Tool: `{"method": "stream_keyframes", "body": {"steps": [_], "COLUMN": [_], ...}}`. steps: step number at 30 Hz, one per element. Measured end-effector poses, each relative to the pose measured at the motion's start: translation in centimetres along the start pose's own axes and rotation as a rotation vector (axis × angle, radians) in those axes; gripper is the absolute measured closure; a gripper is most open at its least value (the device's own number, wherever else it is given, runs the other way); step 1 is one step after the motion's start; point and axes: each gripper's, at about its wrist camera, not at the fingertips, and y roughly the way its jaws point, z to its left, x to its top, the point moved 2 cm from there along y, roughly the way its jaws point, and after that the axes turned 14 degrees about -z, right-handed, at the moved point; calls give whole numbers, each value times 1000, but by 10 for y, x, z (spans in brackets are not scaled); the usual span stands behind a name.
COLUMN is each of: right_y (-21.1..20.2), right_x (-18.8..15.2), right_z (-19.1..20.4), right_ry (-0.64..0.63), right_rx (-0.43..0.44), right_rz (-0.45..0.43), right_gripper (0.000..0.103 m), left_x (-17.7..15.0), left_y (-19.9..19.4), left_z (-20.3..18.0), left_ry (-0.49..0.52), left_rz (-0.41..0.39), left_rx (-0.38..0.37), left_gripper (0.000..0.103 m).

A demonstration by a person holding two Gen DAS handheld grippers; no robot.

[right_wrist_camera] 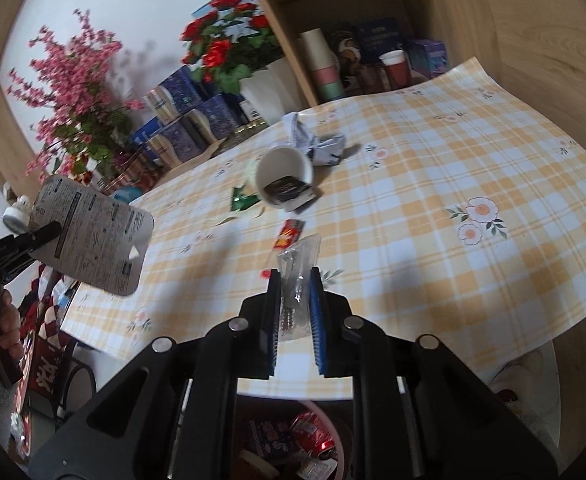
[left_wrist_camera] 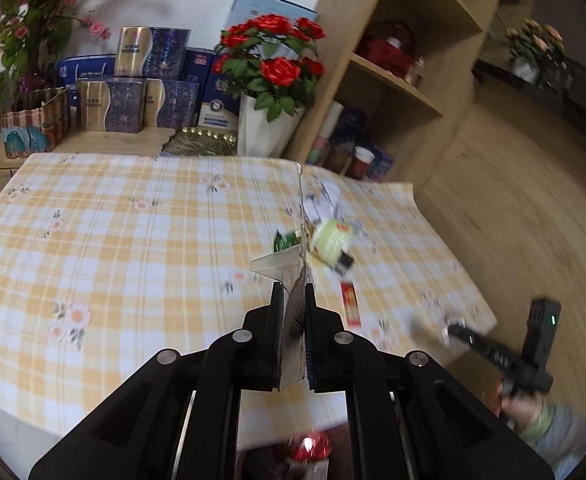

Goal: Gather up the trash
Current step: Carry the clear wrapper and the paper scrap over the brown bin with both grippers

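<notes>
Left wrist view: black fingers of the left gripper (left_wrist_camera: 293,300) are pinched nearly shut on a printed card package (left_wrist_camera: 291,280), held edge-on above the checked tablecloth (left_wrist_camera: 133,240); a tipped paper cup (left_wrist_camera: 331,240) and wrappers lie beyond. Right wrist view: the right gripper (right_wrist_camera: 296,280) is closed narrowly on a clear plastic packet (right_wrist_camera: 299,264). A bin (right_wrist_camera: 293,440) holding a red can (right_wrist_camera: 313,434) sits below the table edge — carrying appears under way; next, each piece wants releasing over it.
</notes>
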Motion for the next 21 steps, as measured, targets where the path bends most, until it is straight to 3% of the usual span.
{"method": "stream_keyframes", "body": {"steps": [10, 17, 21], "right_y": [-40, -59, -65], "right_x": [-29, -51, -59], "right_z": [30, 43, 48], "right_ry": [-49, -75, -98], "right_rx": [34, 50, 55], "right_rz": [25, 56, 69], "right_gripper": [86, 86, 86], "left_x": [-70, -138, -180], "left_y": [-65, -76, -67], "left_z": [-35, -45, -43], "left_ry": [67, 32, -52], "left_rz": [123, 257, 343], "left_rx": [-82, -121, -106], "left_gripper": [94, 94, 94]}}
